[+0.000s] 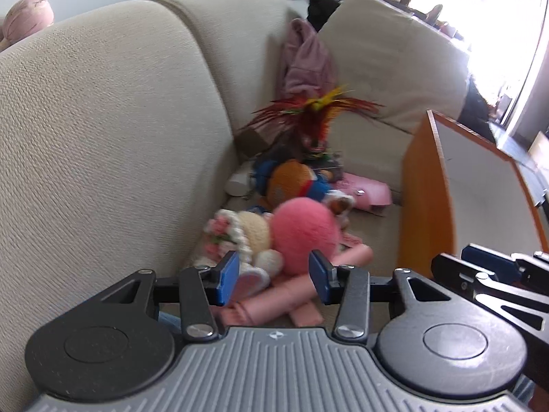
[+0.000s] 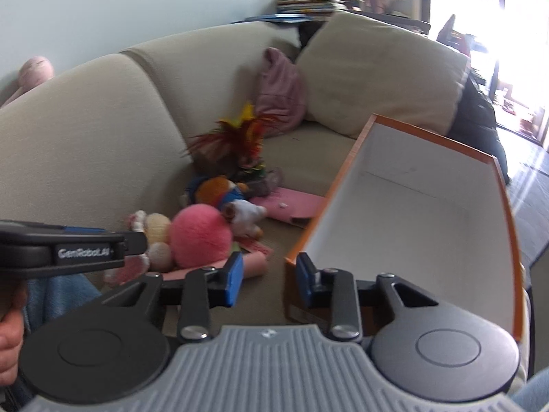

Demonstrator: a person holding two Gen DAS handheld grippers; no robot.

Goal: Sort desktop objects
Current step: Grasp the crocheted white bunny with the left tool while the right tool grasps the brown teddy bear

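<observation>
Barely started I'd say: the toys [image 1: 302, 226] all sit piled on the sofa [image 1: 103, 137], the box [image 2: 411, 206] beside them looks empty, and both the left tongs [image 1: 273, 278] and right tongs [image 2: 269, 279] hang apart, holding nothing (yet).

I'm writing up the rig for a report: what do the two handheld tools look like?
Both match: left tool and right tool have blue pads on black linkage arms with silver pivot screws, round black discs and a ribbed grey body. White "GenRobot.AI" lettering marks the left one's side.
</observation>
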